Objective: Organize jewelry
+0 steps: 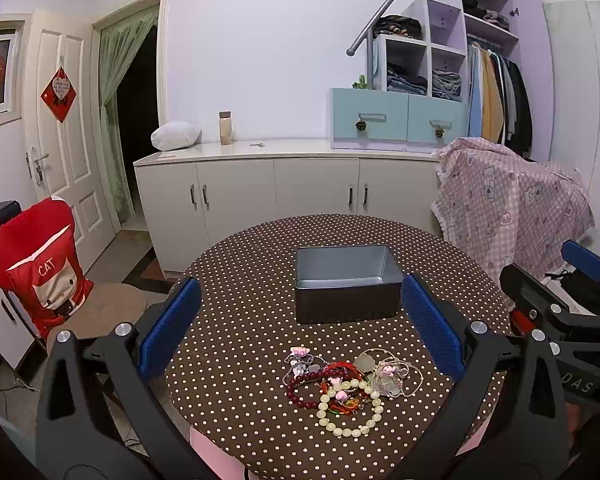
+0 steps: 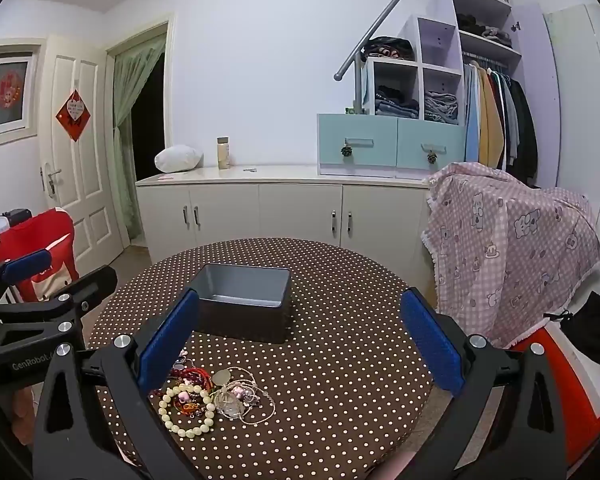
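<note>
Dotted table [image 1: 240,300]: jewelry pile [image 1: 340,388], empty tin [image 1: 346,280]; both tools spread wide, empty.

The left gripper [image 1: 300,320] and right gripper [image 2: 300,328] hover side by side, both tilted slightly downward, jaws spread wide (blue pads facing inward) with nothing clamped between them.

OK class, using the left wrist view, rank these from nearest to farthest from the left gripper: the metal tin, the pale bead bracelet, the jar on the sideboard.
1. Pale bead bracelet, near table edge, between the open left gripper's fingers.
2. Metal tin, mid-table, beyond the jewelry.
3. Jar, on the sideboard by the far wall.
</note>
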The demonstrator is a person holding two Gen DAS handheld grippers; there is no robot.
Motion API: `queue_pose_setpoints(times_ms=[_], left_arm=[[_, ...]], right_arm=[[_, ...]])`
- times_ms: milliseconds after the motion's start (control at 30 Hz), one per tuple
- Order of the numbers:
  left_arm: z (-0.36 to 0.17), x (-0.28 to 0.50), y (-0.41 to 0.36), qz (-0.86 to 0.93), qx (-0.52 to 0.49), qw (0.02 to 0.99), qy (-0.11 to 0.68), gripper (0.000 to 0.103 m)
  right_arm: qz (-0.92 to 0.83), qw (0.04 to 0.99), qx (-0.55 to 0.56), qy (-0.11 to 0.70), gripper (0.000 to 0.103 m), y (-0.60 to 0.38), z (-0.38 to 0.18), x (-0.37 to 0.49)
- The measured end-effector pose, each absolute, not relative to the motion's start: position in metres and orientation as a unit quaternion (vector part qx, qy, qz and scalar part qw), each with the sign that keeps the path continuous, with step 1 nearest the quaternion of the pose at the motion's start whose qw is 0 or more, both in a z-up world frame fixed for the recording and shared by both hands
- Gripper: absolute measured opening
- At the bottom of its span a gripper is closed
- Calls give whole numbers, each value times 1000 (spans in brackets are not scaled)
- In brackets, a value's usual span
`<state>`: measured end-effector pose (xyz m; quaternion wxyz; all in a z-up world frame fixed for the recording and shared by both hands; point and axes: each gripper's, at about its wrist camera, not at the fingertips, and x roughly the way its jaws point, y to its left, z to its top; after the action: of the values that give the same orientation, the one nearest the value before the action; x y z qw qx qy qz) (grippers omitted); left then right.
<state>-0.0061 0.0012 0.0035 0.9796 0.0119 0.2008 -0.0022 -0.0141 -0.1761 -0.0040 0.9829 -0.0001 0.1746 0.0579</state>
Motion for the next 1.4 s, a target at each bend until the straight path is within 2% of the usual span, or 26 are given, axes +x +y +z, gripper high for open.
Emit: queue_pose_setpoints(times_ms=[1400], left_arm=[[5, -6, 1, 0, 10, 980, 201, 98]], right_arm=[[62, 982, 0, 180, 96, -174, -4, -13]])
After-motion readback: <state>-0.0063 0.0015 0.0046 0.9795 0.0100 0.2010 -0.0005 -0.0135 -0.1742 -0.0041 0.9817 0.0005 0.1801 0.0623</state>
